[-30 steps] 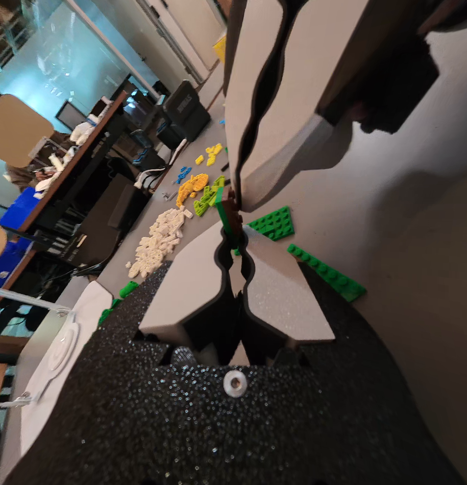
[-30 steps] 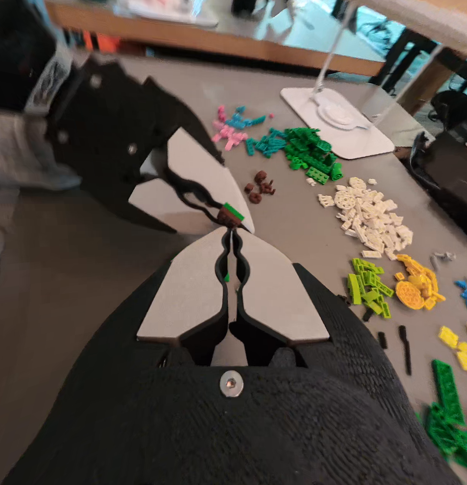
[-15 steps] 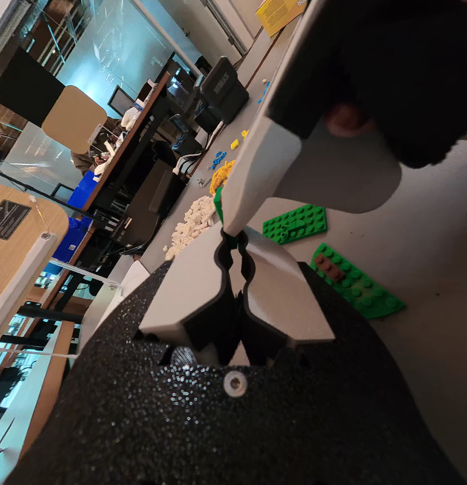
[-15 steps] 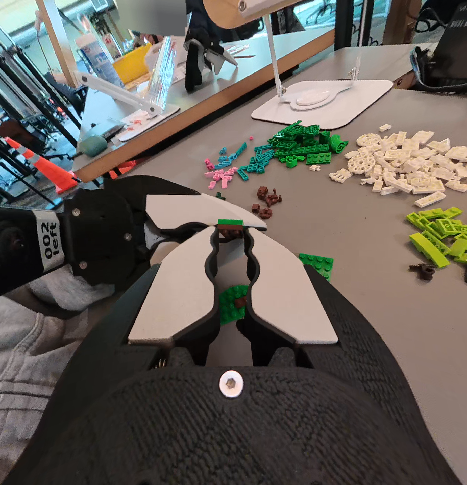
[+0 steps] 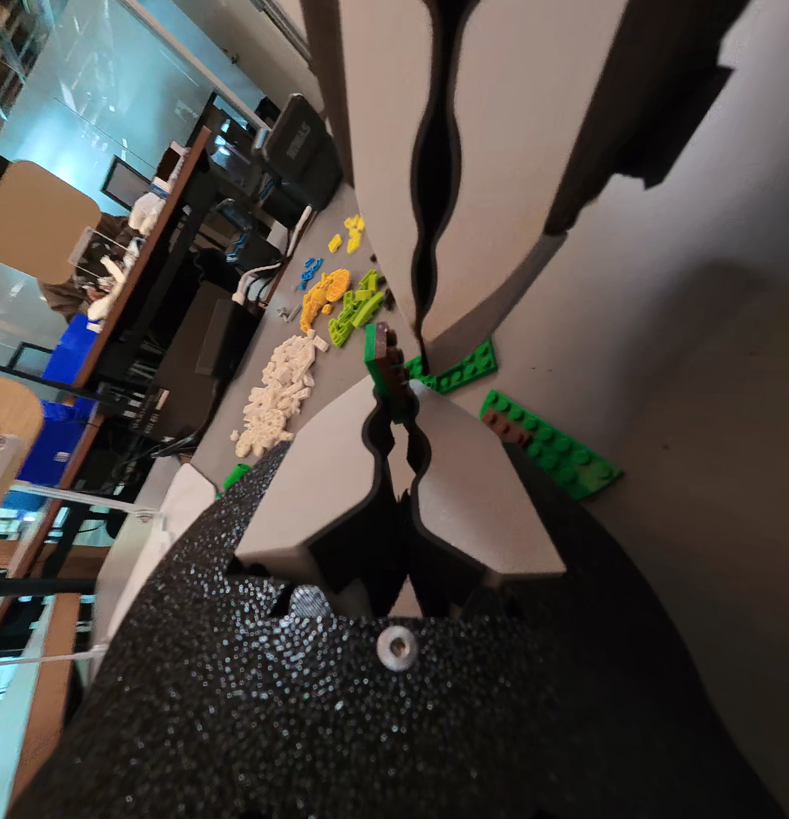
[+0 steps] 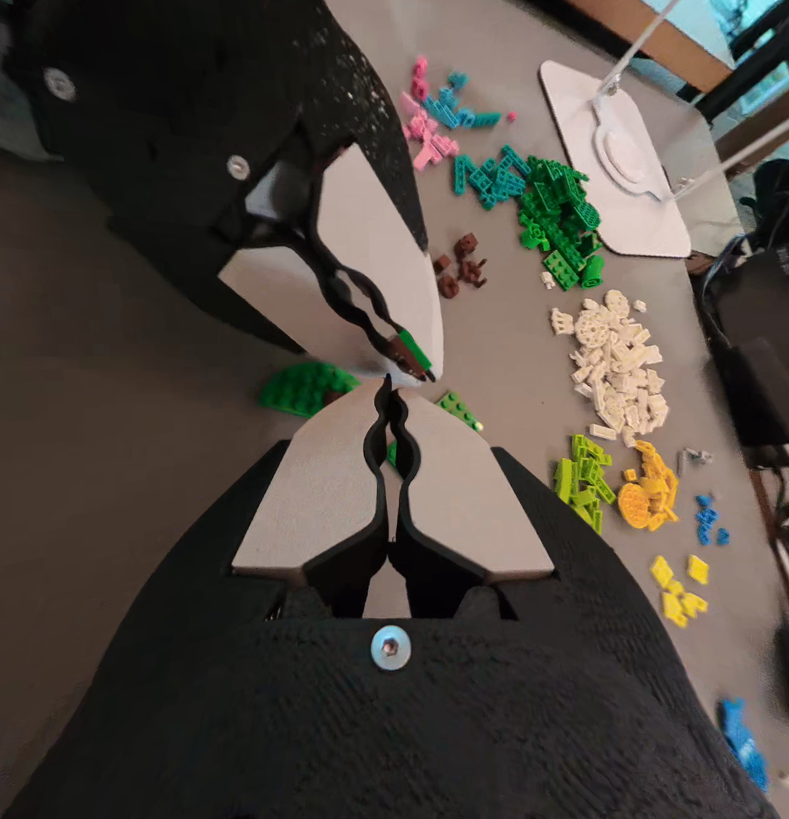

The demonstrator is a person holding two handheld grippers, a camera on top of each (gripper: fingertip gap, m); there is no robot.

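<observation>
While left claw grips green-brown brick stack — base hidden — right claw clenched, bare.

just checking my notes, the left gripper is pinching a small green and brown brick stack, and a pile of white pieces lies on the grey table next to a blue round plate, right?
Not quite: the round plate is green, not blue, as the right wrist view shows. The rest holds: the left gripper pinches the green and brown brick stack, and the white pieces lie piled on the grey table.
</observation>
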